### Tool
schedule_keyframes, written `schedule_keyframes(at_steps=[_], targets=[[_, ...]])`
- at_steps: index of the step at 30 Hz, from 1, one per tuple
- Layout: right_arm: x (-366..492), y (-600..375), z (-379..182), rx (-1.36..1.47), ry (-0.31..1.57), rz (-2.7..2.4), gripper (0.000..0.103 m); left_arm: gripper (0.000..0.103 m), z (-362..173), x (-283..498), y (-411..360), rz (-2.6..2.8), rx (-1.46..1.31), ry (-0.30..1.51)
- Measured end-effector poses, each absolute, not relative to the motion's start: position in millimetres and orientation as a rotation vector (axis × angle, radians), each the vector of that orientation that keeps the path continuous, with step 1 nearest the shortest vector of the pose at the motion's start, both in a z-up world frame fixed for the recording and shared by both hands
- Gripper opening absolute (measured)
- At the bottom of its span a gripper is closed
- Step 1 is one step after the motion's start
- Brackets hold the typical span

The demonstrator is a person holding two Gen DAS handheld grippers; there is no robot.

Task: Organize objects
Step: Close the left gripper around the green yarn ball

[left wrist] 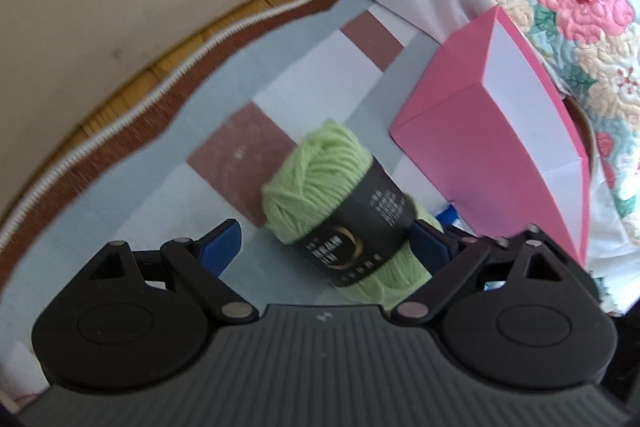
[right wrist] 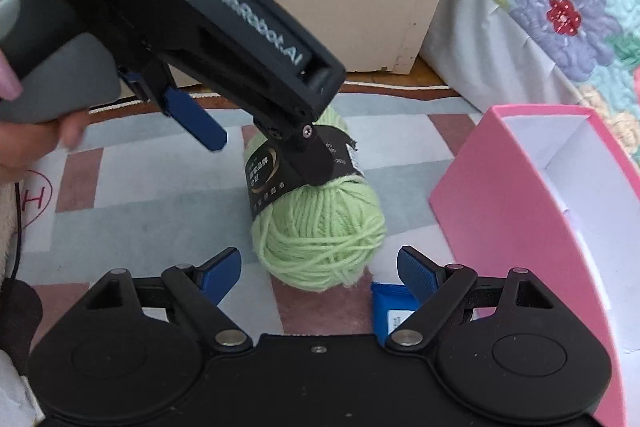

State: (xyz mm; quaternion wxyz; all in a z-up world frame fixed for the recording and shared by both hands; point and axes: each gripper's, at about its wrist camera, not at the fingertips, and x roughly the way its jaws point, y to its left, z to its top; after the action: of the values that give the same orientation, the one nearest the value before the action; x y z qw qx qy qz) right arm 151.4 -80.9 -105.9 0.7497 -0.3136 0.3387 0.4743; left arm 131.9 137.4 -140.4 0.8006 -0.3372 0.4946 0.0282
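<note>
While the green yarn ball (right wrist: 316,211) is lying on the checked rug (right wrist: 140,195) beside the open pink box (right wrist: 500,207), the left gripper (left wrist: 326,241) and right gripper (right wrist: 320,265) are bracketing it, jaws spread wide and empty, presumably for a grasp.

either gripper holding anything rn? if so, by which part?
Nothing held. Left gripper straddles the green yarn skein at its dark label band, jaws open. Right gripper is open before the skein's end.

My left gripper (left wrist: 326,241) is matt black plastic with ribbed blue pads. The green yarn ball (left wrist: 320,183) is soft, fuzzy wool under a smooth dark paper band (left wrist: 360,227). The pink box (left wrist: 472,147) is smooth matt card; the rug (left wrist: 224,107) looks short-piled.
</note>
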Motion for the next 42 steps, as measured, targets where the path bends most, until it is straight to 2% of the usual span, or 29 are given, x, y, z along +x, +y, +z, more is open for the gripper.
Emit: schedule_keyframes(at_steps=[2, 5, 8, 11, 13, 18, 26, 29, 34, 36, 38, 42], targets=[[151.8, -78.3, -108.3, -0.682, 0.737, 1.051, 0.088, 0.091, -144.1, 131.3, 137.0, 0.027, -0.779, 1.056], [159.5, -74.0, -113.1, -0.630, 0.818, 1.062, 0.082, 0.091, -147.7, 130.7, 136.3, -0.011, -0.844, 1.033], [166.8, -77.9, -112.3, -0.530, 0.854, 1.047, 0.082, 0.091, -146.1, 130.1, 137.2, -0.022, -0.861, 1.011], [171.9, -80.0, -111.4, -0.502, 0.885, 0.990, 0.072, 0.081, -143.9, 131.5, 138.9, -0.034, -0.856, 0.988], [175.3, -77.1, -113.3, -0.522, 0.935, 0.923, 0.061, 0.074, -139.5, 134.4, 137.0, -0.044, -0.819, 0.974], [174.5, -80.8, -108.3, -0.452, 0.943, 0.896, 0.056, 0.058, -141.7, 139.5, 130.3, -0.047, -0.775, 0.996], [154.8, -88.3, -93.7, -0.411, 0.943, 0.976, 0.056, 0.057, -145.3, 132.4, 144.6, -0.019, -0.872, 1.029], [147.6, -92.6, -84.8, -0.419, 0.965, 1.011, 0.057, 0.064, -141.5, 132.7, 142.2, -0.043, -0.835, 1.072], [140.4, -103.3, -67.9, -0.421, 0.933, 0.981, 0.077, 0.064, -134.5, 132.4, 134.8, -0.040, -0.759, 1.085], [145.0, -107.5, -61.7, -0.443, 0.885, 0.965, 0.079, 0.068, -130.4, 131.6, 137.6, -0.041, -0.769, 1.067], [150.6, -105.7, -58.1, -0.427, 0.868, 0.968, 0.084, 0.079, -128.0, 129.9, 141.6, -0.029, -0.780, 1.052], [163.0, -102.4, -64.5, -0.333, 0.877, 0.990, 0.085, 0.081, -131.4, 126.8, 152.4, 0.036, -0.789, 1.029]])
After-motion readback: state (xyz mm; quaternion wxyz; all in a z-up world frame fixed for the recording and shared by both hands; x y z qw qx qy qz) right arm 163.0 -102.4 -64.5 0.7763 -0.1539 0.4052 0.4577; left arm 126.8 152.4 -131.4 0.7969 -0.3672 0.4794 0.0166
